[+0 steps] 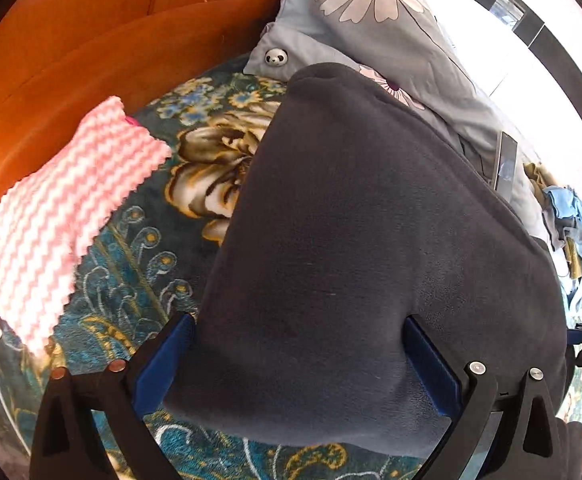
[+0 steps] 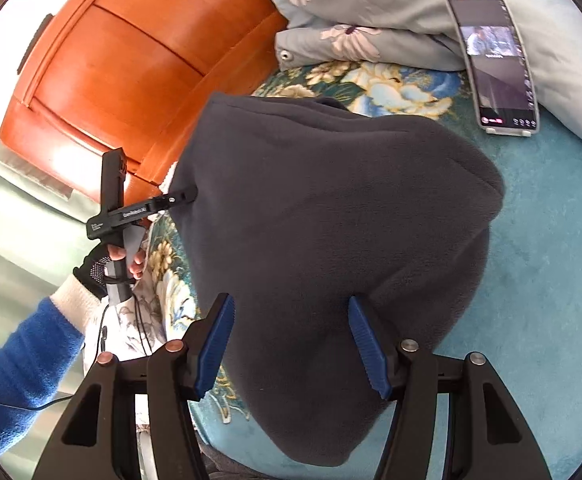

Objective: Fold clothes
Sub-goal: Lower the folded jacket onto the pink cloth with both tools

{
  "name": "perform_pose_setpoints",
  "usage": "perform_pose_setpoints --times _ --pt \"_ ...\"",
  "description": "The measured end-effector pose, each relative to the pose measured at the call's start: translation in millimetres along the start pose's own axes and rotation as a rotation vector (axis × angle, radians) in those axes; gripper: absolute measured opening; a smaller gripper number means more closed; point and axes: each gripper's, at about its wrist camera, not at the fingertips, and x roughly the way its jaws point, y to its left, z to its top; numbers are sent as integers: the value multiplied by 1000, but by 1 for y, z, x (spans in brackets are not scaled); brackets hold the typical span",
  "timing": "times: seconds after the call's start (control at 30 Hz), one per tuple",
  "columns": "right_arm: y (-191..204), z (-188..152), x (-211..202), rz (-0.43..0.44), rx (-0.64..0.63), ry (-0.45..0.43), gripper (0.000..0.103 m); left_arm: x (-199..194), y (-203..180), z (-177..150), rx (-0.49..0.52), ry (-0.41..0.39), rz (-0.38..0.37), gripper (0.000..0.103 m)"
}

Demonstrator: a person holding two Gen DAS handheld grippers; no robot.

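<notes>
Dark grey fleece garment (image 1: 355,248) fills the middle of both wrist views, draped over the floral bed blanket (image 1: 131,304), running toward 12 o'clock.

Left gripper (image 1: 299,356): jaws spread wide, fleece bulging between them, not pinched. Right gripper (image 2: 291,344): the same, jaws apart over the near hem.

Judgement: before closing, seat both pads on one edge, all layers together, then carry the fold evenly so the fleece doesn't skew. Keep it away from the pink-and-white zigzag cloth (image 1: 63,216) at 9 o'clock and the phone (image 2: 493,60) at 1 o'clock.

Hard to make out: what kind of garment it is, how many layers, and where its sleeves or far edge lie. The hem below the jaws is cut off. Panda button (image 1: 277,57) on the grey floral pillow (image 1: 371,12).
</notes>
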Motion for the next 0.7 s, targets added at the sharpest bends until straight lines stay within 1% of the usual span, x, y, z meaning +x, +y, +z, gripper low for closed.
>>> perform_pose_setpoints --times 0.27,0.47,0.53,0.7 --pt "-4 3 11 -34 35 15 61 4 1 1 -24 13 -4 103" --pt "-3 6 12 -61 61 19 61 -9 -10 4 -26 15 48 103" --pt "1 3 5 -62 58 3 61 -14 -14 4 -26 16 65 103" --pt "7 -10 -10 -55 72 -26 61 -38 -27 -6 -35 -52 85 103"
